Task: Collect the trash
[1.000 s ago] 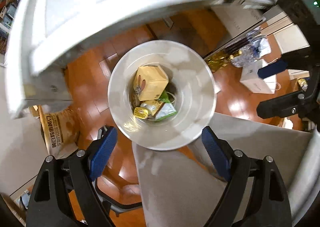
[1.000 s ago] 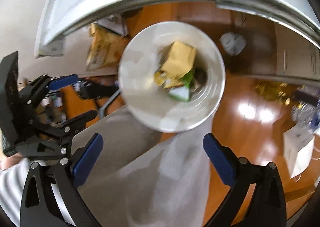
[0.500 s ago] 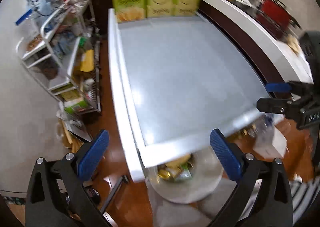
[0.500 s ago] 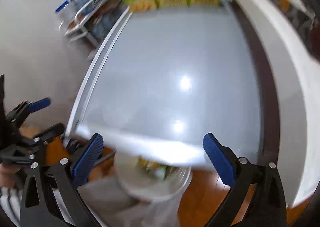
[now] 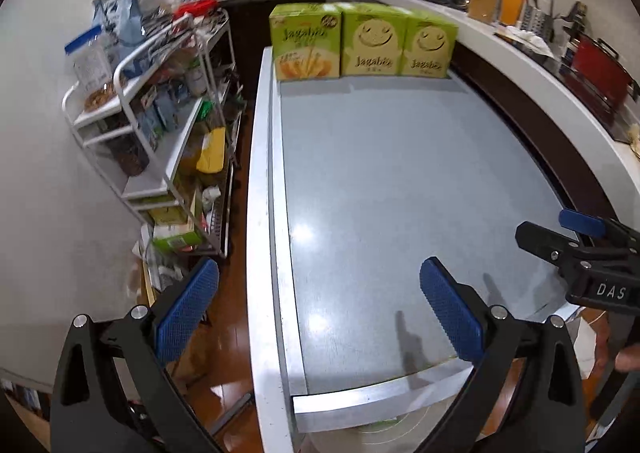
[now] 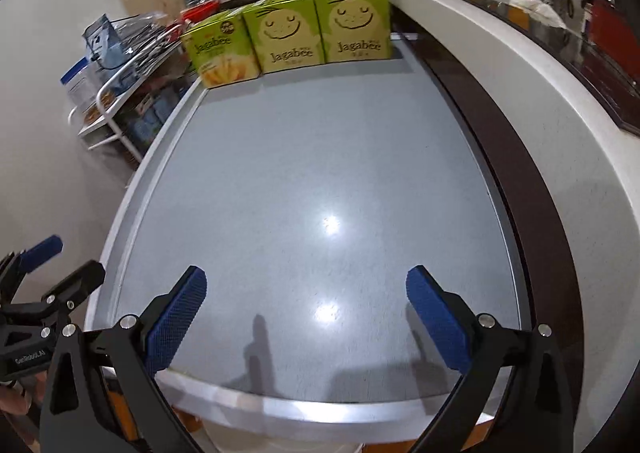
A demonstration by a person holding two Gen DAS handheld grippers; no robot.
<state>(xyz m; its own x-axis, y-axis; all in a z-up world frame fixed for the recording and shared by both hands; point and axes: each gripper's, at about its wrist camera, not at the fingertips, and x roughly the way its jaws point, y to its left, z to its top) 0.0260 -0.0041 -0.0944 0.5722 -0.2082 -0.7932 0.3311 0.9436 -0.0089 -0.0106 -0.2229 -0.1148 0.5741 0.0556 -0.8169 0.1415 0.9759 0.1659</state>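
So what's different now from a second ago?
Both grippers, left and right, swung up from looking down into the trash bin to looking across the table toward three green snack boxes. Only the bin's rim shows now. Both are still open and empty.

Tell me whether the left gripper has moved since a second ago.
Yes. The left gripper has swung up from over the white trash bin to face along the grey tabletop, toward the green snack boxes.

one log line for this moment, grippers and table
left gripper: open, holding nothing | right gripper: open, holding nothing | table: three green snack boxes at far edge | bin: under near edge
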